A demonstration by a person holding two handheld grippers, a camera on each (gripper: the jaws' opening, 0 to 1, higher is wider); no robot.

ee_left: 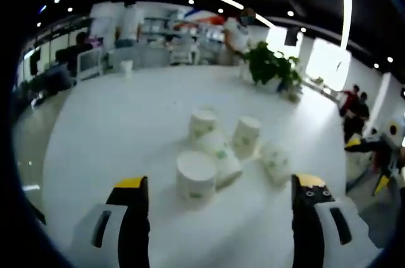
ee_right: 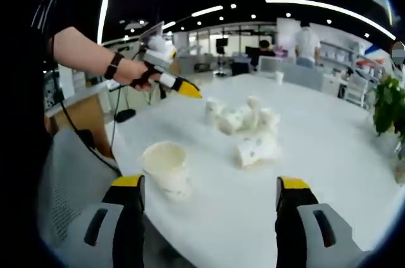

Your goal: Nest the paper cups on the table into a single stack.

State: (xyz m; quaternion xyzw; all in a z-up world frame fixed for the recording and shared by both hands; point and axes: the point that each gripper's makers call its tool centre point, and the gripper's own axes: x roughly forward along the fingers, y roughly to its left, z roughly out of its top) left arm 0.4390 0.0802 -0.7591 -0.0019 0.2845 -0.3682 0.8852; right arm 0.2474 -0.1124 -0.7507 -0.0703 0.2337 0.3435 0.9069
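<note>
Surveying the white table (ee_left: 114, 129) before any pickup: no cup is yet nested. Item one, a cluster of paper cups (ee_left: 221, 145) at the centre of the left gripper view, some standing mouth-down, some toppled and touching one another; the nearest inverted cup (ee_left: 196, 176) sits just above that view's lower middle. Item two, a lone upright cup (ee_right: 166, 167), mouth up, at lower left of centre in the right gripper view, near the table edge and well apart from the cluster (ee_right: 243, 126) at mid-frame. Left gripper (ee_left: 218, 192): jaws spread wide, nothing between them, aimed at the nearest inverted cup; it also appears at the upper left of the right gripper view, carried by a hand (ee_right: 140, 73). Right gripper (ee_right: 209, 192): jaws likewise apart and empty, the upright cup just left of its line. Handling note: the upright cup looks the best base for the stack; grip each cup lightly across its wall, since thin paper probably crushes, and turn inverted cups mouth-up before lowering them straight in. Background: a potted plant (ee_left: 272, 66) at upper right.
</note>
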